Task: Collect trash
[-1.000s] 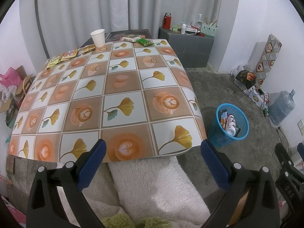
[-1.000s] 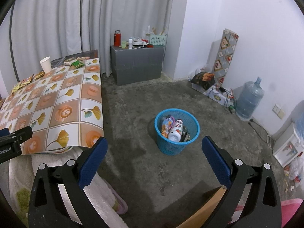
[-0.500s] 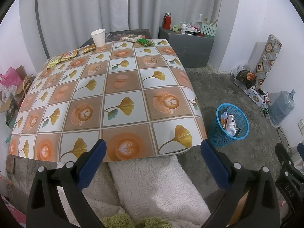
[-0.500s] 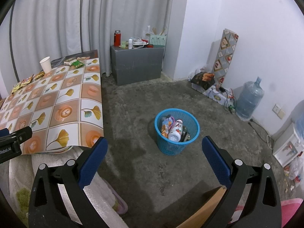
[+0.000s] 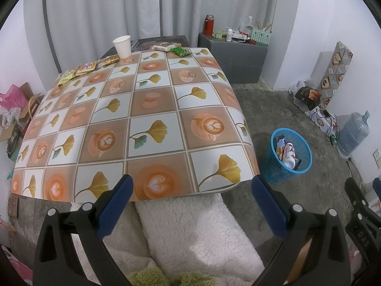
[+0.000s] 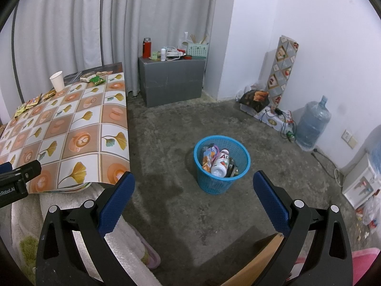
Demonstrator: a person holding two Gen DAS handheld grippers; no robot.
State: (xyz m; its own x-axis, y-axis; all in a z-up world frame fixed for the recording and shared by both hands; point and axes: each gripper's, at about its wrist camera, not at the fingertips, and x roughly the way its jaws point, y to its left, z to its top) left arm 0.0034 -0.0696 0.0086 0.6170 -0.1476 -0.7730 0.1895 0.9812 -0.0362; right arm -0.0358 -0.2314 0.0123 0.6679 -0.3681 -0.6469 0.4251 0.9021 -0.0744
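Blue bin (image 6: 221, 166) beyond right claw (image 6: 193, 199).

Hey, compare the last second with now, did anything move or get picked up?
Nothing has visibly changed. Both tongs, left and right, are as open and empty as before; the paper cup and snack wrappers remain on the table, and the blue basket is unmoved on the floor.
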